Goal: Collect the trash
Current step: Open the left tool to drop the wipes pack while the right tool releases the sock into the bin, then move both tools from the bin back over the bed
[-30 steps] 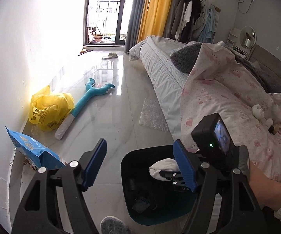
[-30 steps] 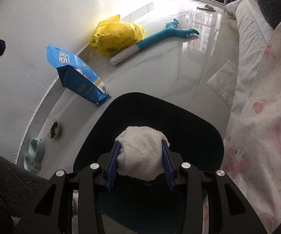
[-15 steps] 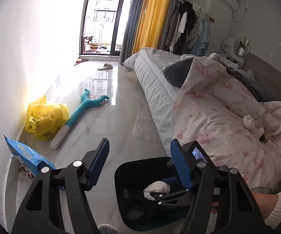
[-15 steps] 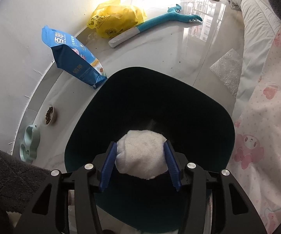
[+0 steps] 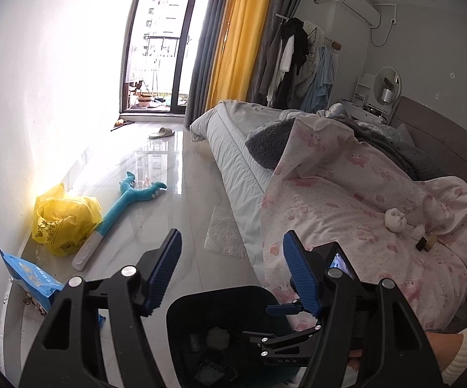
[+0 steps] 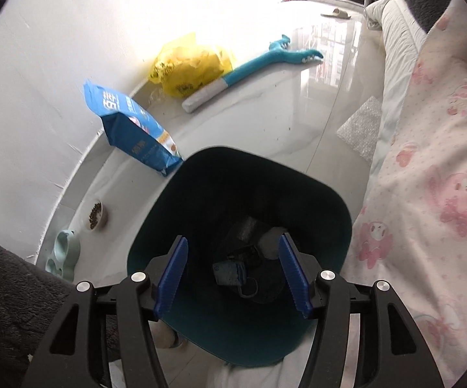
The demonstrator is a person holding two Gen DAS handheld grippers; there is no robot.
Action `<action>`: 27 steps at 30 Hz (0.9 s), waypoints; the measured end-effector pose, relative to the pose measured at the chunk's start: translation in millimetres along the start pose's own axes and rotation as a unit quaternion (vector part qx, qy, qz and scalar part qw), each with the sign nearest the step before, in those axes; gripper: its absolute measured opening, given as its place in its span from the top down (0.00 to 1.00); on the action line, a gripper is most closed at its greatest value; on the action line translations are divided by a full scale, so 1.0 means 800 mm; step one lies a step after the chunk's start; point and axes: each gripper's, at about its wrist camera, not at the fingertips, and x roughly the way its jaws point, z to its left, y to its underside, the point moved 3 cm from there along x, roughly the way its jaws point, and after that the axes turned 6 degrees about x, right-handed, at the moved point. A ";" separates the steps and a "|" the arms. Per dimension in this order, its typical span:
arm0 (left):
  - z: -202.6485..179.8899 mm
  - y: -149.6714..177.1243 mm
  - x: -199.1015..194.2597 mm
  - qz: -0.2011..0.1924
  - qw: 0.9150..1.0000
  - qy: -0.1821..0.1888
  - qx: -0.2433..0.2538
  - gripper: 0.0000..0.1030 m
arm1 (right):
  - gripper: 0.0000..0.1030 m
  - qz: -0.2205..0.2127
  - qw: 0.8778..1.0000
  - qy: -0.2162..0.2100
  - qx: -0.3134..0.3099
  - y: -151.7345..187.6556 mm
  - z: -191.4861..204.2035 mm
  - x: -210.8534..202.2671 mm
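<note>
Wad (image 6: pixel 270 242): soft, light; I've dropped it in bin (image 6: pixel 181 200).
R gripper (image 6: pixel 233 270): jaws just opened, empty.
L gripper (image 5: pixel 230 270): fingers apart, empty.
Next wad (image 5: pixel 394 220): on quilt (image 5: pixel 346 194); pinch mid-bulge, squashes easily.

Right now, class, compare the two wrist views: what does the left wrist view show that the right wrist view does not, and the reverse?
Only the left wrist view: the air conditioner, the hanging clothes, the white wads on the pink quilt, and the right gripper over the bin.

Only the right wrist view: the pet food bowl and the pale green feeder.

Both: the dark bin, blue bag, yellow bag, teal toy, bubble wrap.
</note>
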 end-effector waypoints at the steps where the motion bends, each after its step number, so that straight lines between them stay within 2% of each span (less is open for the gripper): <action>1: -0.004 -0.002 0.001 -0.003 1.000 0.001 -0.001 0.34 | 0.37 -0.008 1.000 -0.006 0.003 0.000 -0.001 -0.008; 5: -0.024 -0.014 0.002 -0.016 1.000 0.002 0.009 0.32 | 0.35 -0.052 0.998 -0.020 0.008 -0.004 -0.010 -0.047; 10: -0.048 -0.025 0.008 -0.021 0.999 -0.003 0.029 0.30 | 0.31 -0.102 0.995 -0.005 0.003 -0.007 -0.025 -0.096; 15: -0.074 -0.040 0.014 -0.031 0.998 0.003 0.049 0.24 | 0.30 -0.143 0.990 0.016 0.005 -0.002 -0.051 -0.138; 21: -0.100 -0.048 0.035 -0.025 0.998 0.025 0.057 0.20 | 0.30 -0.177 0.983 0.049 0.011 0.009 -0.092 -0.182; 27: -0.129 -0.056 0.061 -0.022 0.995 0.045 0.087 0.17 | 0.30 -0.200 0.977 0.077 0.024 0.025 -0.129 -0.219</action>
